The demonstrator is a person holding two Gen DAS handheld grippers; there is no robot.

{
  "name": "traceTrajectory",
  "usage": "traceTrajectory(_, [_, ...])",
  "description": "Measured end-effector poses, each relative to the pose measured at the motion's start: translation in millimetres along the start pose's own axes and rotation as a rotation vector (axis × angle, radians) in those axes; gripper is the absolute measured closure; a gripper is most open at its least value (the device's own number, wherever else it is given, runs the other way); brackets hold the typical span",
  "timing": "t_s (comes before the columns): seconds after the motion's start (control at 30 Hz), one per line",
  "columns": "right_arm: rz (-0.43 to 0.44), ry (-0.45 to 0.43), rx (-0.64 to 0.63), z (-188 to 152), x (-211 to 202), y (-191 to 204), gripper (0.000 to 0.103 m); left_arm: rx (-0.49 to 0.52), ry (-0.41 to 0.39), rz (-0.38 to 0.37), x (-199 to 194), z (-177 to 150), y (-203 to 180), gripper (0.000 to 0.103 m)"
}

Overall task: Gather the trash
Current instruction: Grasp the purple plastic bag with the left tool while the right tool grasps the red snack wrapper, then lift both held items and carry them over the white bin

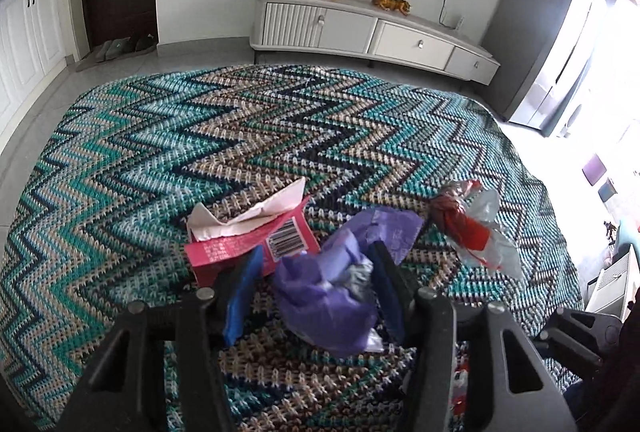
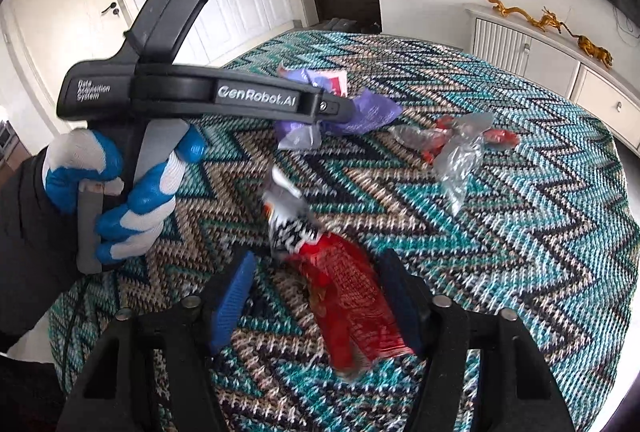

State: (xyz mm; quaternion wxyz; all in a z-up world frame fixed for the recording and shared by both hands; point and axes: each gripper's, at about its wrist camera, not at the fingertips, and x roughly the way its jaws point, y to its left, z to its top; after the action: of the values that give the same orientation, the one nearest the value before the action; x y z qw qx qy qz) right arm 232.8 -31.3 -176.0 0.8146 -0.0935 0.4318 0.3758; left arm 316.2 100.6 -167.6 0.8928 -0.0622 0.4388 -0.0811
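**Trash sitting between both sets of jaws on the zigzag cloth**

Trash is lying scattered over the zigzag-knit tablecloth (image 1: 200, 136), which is running out of frame at the near edge in both views. Largest of the lot, the pink carton (image 1: 224, 252) is sitting torn open with white paper sticking out; its near corner is disappearing behind a blue pad (image 1: 240, 296) of the left gripper (image 1: 312, 296). That gripper is straddling the purple wrapper (image 1: 324, 296), jaws partly open; the right-hand pad is touching the crumple, the left one is standing clear, so no squeeze is showing. Just right, the clear-and-red wrapper (image 1: 472, 228) is lying apart, untouched.

Over on the right wrist view, the right gripper (image 2: 316, 304) is framing the red packet (image 2: 352, 304), which is smeared by motion blur, its print unreadable and its far end dissolving into black-and-white streaks. Jaws partly open here too; whether either pad is touching is hard to call. A gloved hand (image 2: 120, 188) is gripping the left tool's handle, whose black body is covering part of the purple wrapper.
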Motion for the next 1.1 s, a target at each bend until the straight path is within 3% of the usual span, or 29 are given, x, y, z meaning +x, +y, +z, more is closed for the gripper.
traceTrajectory(0.2, [-0.031,0.000,0.009,-4.9,-3.7,-2.2,0.070,-0.007,-0.020,-0.005,-4.2,-4.4,0.9,0.062])
traceTrajectory(0.57, [-0.037,-0.048,0.072,-12.4,-25.9,-6.1,0.073,-0.015,-0.067,-0.014,-36.6,-20.2,-0.7,0.071])
traceTrajectory(1.1, [-0.059,-0.282,0.232,-65.7,-170.3,15.2,0.073,0.010,-0.224,-0.088,-153.8,-42.2,-48.8,0.071])
